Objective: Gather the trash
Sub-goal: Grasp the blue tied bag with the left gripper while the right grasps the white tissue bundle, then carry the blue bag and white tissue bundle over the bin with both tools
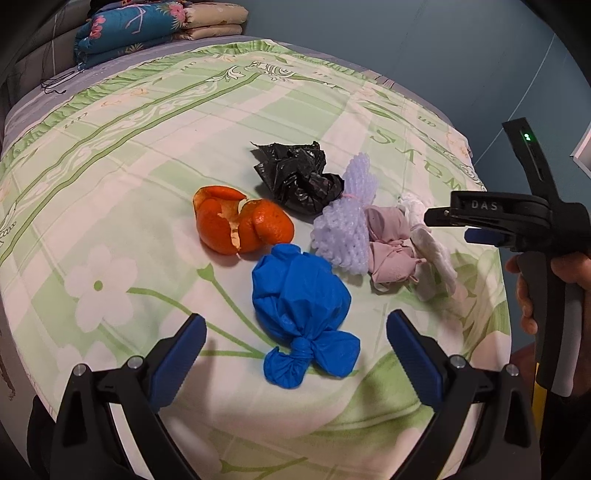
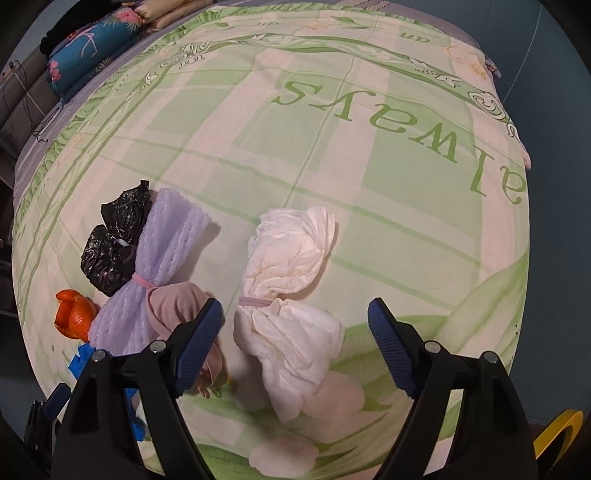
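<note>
Both grippers — left [image 1: 295, 354], right [image 2: 295, 332] — jaws spread, gripping nothing above trash.

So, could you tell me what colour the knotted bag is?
Blue bag; clearest in the left wrist view.

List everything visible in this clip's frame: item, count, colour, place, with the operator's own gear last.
blue bag: 1, blue, knotted, nearest the left gripper
orange peel: 1, orange, behind the blue bag
black bag: 1, black, crumpled, farthest back
foam net: 1, lilac, tied, right of the black bag
pink cloth: 1, dusty pink, beside the foam net
white tissue bundle: 1, white, tied, before the right gripper
bedsheet: 1, green and cream, under everything
folded quilts: stack, blue floral and beige, far end
left gripper: open
right gripper: open
</note>
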{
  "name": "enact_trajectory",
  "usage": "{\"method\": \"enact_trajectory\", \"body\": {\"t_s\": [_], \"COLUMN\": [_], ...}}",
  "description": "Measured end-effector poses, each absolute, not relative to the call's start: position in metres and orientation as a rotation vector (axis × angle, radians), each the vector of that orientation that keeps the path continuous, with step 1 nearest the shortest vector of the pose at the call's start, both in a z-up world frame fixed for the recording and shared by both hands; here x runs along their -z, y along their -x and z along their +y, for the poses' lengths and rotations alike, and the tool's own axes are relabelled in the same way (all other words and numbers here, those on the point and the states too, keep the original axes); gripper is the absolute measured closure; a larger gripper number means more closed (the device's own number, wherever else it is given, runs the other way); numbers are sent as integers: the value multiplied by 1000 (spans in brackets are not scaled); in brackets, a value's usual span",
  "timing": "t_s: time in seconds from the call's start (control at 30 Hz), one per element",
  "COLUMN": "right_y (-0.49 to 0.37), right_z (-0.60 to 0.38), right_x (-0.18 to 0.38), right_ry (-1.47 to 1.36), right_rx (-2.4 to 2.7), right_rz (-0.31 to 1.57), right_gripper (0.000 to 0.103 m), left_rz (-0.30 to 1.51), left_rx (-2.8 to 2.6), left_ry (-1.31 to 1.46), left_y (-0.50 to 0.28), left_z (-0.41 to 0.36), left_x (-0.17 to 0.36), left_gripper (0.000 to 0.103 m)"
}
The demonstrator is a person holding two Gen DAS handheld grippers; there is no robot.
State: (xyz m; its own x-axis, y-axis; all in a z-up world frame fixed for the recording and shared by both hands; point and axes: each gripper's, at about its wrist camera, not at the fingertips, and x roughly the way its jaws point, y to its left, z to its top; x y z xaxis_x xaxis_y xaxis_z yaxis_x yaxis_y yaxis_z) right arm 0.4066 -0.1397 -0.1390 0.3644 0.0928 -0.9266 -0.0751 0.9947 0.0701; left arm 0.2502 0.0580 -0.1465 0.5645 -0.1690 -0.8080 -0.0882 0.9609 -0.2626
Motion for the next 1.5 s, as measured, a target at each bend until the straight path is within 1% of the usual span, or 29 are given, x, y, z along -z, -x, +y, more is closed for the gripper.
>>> {"method": "enact_trajectory", "body": {"t_s": [0.1, 0.23, 0.27, 0.3, 0.37, 0.4, 0.43, 0.47, 0.5, 0.57, 0.67, 0.8, 1.13, 1.5], "right_y": [-409, -411, -411, -411, -412, -412, -412, -411, -409, -407, -404, -397, -372, -307], "right_z": [-134, -127, -127, -127, -126, -126, -125, -124, -123, -120, -116, -115, -124, -155], "right_x": [145, 158, 161, 164, 169, 171, 171, 170, 169, 167, 164, 158, 132, 85], "right_ry": [-2, 22, 24, 26, 12, 10, 16, 21, 23, 34, 56, 46, 30, -69], "right_rx": [-105, -90, -82, -73, -77, -74, -71, -72, -76, -77, -73, -80, -104, -216], "right_rz": [1208, 1239, 1244, 1253, 1270, 1274, 1269, 1264, 1260, 1256, 1242, 1228, 1182, 1128], "right_gripper": [28, 36, 40, 43, 47, 48, 53, 60, 64, 69, 73, 76, 78, 78], "left_rz": [980, 1008, 1017, 1027, 1047, 1055, 1068, 1080, 1085, 1085, 1076, 1067, 991, 899], "left_rx": [57, 67, 68, 72, 76, 79, 84, 88, 92, 102, 116, 132, 149, 134], "left_ry": [290, 302, 306, 309, 312, 314, 320, 327, 334, 350, 358, 360, 319, 249], "left_y": [-253, -256, -256, -257, -258, -259, -259, -259, -258, -258, -256, -249, -219, -179], "left_z": [57, 56, 56, 55, 54, 53, 53, 54, 55, 56, 56, 58, 68, 74], "left_x": [148, 155, 157, 159, 163, 165, 167, 169, 170, 170, 167, 159, 120, 78], "left_gripper": [12, 24, 30, 33, 47, 52, 61, 67, 70, 80, 89, 91, 91, 91]}}
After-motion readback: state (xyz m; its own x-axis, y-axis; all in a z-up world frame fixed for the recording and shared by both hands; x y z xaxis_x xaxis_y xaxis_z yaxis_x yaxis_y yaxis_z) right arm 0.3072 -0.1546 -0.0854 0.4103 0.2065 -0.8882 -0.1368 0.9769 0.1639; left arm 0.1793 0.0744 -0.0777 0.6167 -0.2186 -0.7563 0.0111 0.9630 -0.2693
